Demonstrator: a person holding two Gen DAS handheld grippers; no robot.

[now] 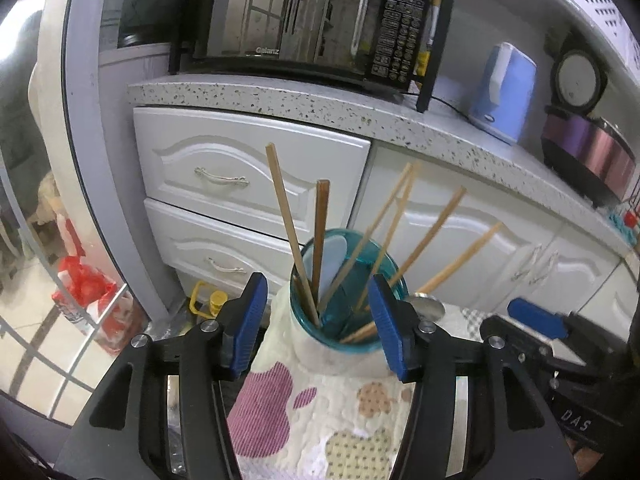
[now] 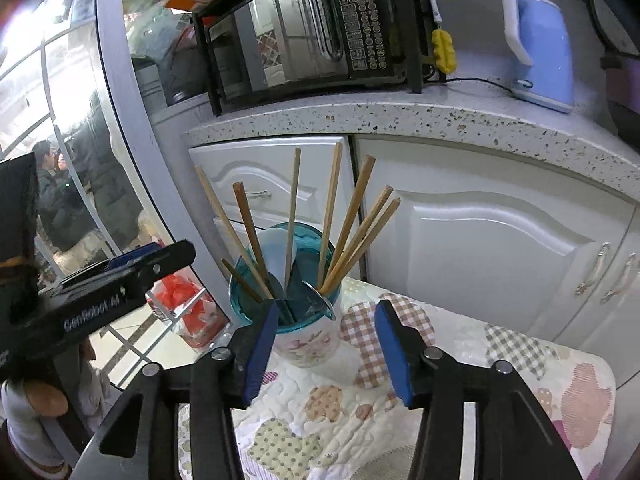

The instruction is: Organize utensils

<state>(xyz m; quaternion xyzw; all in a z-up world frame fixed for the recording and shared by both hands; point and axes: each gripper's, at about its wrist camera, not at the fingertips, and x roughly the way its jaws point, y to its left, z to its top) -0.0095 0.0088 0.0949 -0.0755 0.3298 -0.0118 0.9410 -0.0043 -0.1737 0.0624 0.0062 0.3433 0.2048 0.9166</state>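
Holder [image 1: 340, 344] – white ceramic cup with a teal insert – stands upright on the quilted cloth [image 1: 320, 420], near its far left corner as the right wrist view shows it. Chopsticks [image 1: 286, 216] fan out of the holder, one dark brown among the pale bamboo ones, leaning in several directions; a white spoon [image 1: 326, 262] stands against the inner far wall and a metal spoon [image 1: 428, 306] pokes out at the rim on the right side. Left gripper [image 1: 320, 328] has its blue fingers spread wide, one on each side of the holder's upper body; the left finger stands apart from the cup, the right finger overlaps the teal rim in the picture and contact there cannot be told. It has nothing clamped. Right gripper [image 2: 326, 344] is likewise wide open and empty – its left finger overlaps the holder's [image 2: 306, 340] near side in the view, its right finger is over bare cloth [image 2: 500, 364] beside the cup. From the right wrist view the left gripper's black body crosses the left edge of the frame, level with the holder and just beside it. Behind the cloth run white cabinets [image 2: 500, 248] under a speckled counter [image 2: 400, 120]; on the counter sit a microwave [image 2: 304, 32] in a black rack and a blue kettle [image 2: 540, 48]. Glass door [image 2: 68, 140] at left, with a red bag [image 1: 84, 280] on the floor by it.
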